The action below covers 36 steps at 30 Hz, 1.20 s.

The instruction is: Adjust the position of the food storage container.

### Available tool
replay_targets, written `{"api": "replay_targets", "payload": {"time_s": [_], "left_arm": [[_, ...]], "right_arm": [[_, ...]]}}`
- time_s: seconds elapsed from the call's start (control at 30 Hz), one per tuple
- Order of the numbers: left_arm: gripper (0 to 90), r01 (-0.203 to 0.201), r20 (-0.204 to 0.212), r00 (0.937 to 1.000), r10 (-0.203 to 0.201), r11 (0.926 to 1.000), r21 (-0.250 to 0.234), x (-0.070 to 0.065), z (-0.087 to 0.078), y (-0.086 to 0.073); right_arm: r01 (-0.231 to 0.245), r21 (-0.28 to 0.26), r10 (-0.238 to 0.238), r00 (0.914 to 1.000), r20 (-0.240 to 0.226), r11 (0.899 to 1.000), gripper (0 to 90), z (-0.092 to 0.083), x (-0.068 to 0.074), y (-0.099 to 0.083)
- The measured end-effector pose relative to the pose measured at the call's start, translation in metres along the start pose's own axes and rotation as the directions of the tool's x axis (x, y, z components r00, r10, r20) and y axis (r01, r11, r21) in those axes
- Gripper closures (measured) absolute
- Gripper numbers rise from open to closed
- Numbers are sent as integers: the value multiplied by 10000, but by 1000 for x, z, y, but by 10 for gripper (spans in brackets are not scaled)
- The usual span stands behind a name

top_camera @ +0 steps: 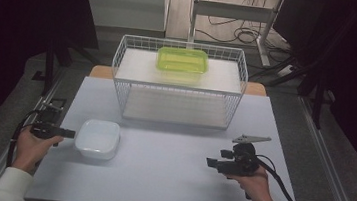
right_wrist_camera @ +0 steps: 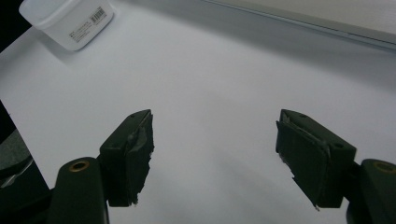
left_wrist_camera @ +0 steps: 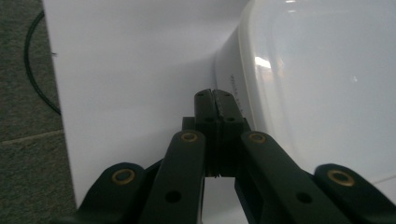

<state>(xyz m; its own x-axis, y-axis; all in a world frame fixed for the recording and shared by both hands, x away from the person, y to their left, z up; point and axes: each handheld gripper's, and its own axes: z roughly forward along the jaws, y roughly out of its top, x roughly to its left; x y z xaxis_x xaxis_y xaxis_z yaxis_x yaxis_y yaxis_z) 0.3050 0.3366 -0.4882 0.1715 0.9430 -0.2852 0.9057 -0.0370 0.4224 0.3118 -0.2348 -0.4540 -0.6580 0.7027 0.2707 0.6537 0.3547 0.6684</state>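
Observation:
A shallow white plastic container (top_camera: 97, 139) sits on the white table (top_camera: 158, 179) at the left, upside down as far as I can tell. My left gripper (top_camera: 69, 133) lies level just left of it, shut. In the left gripper view the closed tips (left_wrist_camera: 215, 95) rest right beside the container's wall (left_wrist_camera: 327, 84), and nothing shows between the pads. My right gripper (top_camera: 210, 162) is held at the right of the table, pointing left. Its jaws stand wide open over bare table (right_wrist_camera: 215, 149), with the white container (right_wrist_camera: 67, 21) far off.
A white wire rack (top_camera: 178, 86) stands at the back middle of the table, with a lime-green lidded container (top_camera: 182, 60) on its upper level. Dark curtains flank the table. Cables lie on the floor behind.

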Motion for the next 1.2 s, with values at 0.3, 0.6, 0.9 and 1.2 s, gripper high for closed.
{"api": "replay_targets", "payload": {"time_s": [0.3,0.6,0.9,1.2], "left_arm": [[895,-49,199,9998,48,10000,47,-6,3,1],[895,-174,543,9984,179,9998,-104,-17,6,0],[894,-425,799,9959,430,9991,-77,-31,13,3],[895,-775,1085,9911,767,9970,36,-52,28,12]], "right_arm": [[-19,-28,19,10000,12,10000,271,-1,0,0],[-45,-60,45,10000,57,10000,271,-2,0,0],[-46,-96,47,9999,104,9999,272,-3,0,0],[-54,-82,55,9999,120,10000,272,-3,-1,0]]}}
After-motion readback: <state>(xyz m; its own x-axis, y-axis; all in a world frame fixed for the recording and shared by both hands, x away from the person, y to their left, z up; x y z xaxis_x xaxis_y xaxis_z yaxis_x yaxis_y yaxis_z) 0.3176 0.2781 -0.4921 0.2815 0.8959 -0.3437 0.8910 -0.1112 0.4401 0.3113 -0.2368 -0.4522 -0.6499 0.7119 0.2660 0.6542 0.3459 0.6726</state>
